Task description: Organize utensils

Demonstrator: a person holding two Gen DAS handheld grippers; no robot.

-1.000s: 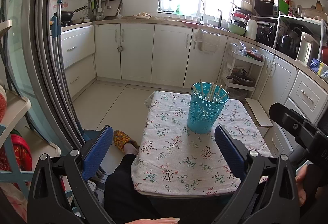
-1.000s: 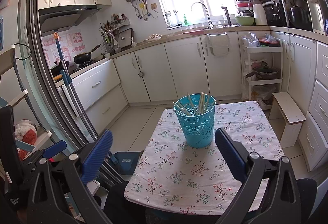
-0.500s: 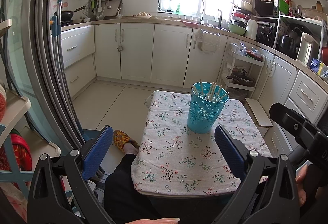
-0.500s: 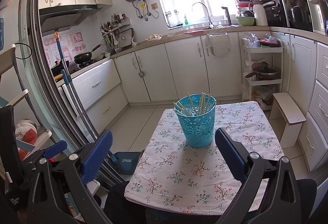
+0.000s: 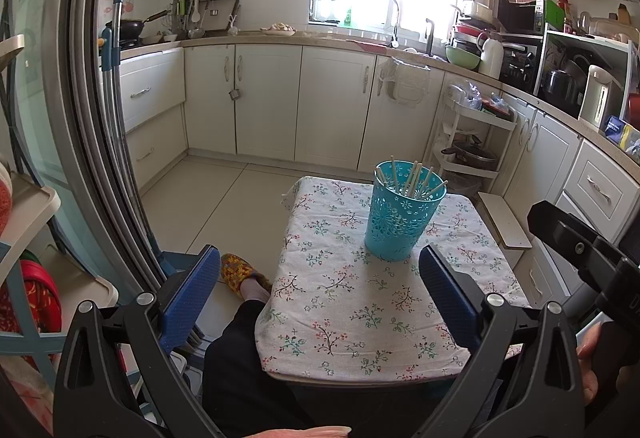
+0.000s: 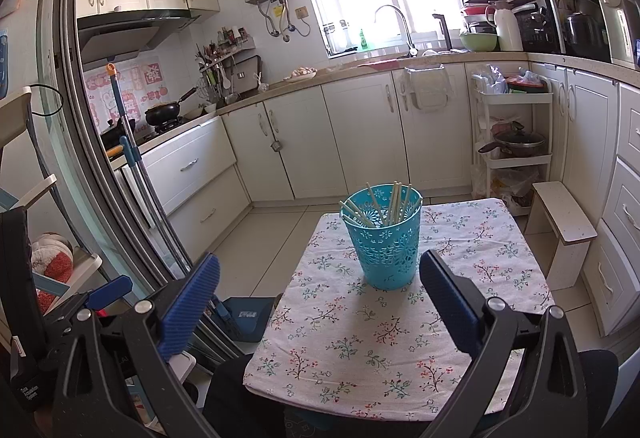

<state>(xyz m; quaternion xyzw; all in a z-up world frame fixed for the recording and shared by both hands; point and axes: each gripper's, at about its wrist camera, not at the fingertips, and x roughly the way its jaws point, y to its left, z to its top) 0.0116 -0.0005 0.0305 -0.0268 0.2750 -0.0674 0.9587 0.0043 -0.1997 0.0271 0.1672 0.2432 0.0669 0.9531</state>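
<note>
- The worktop (image 5: pixel 360 318), a small table under a floral cloth, stood in the middle of the kitchen floor, and nothing lay loose on the cloth in either view.
- The turquoise basket (image 5: pixel 402 222) stood upright toward the far half of the worktop, well apart from both tools; its perforated wall and wide mouth suited it to keeping long thin things standing.
- The chopsticks (image 6: pixel 394 203), pale sticks too bunched to count, leaned at mixed angles against the basket's rim, apparently because the basket was wider than the bundle.
- The left tongs (image 5: pixel 320 290) were spread wide and held nothing, hovering at the near edge of the worktop on the left.
- The right tongs (image 6: pixel 320 296) were likewise spread and bare, aimed at the basket from the near edge.
- Judging by this, the sorting looked finished, or else not yet begun, with both tools held back from the basket.
</note>
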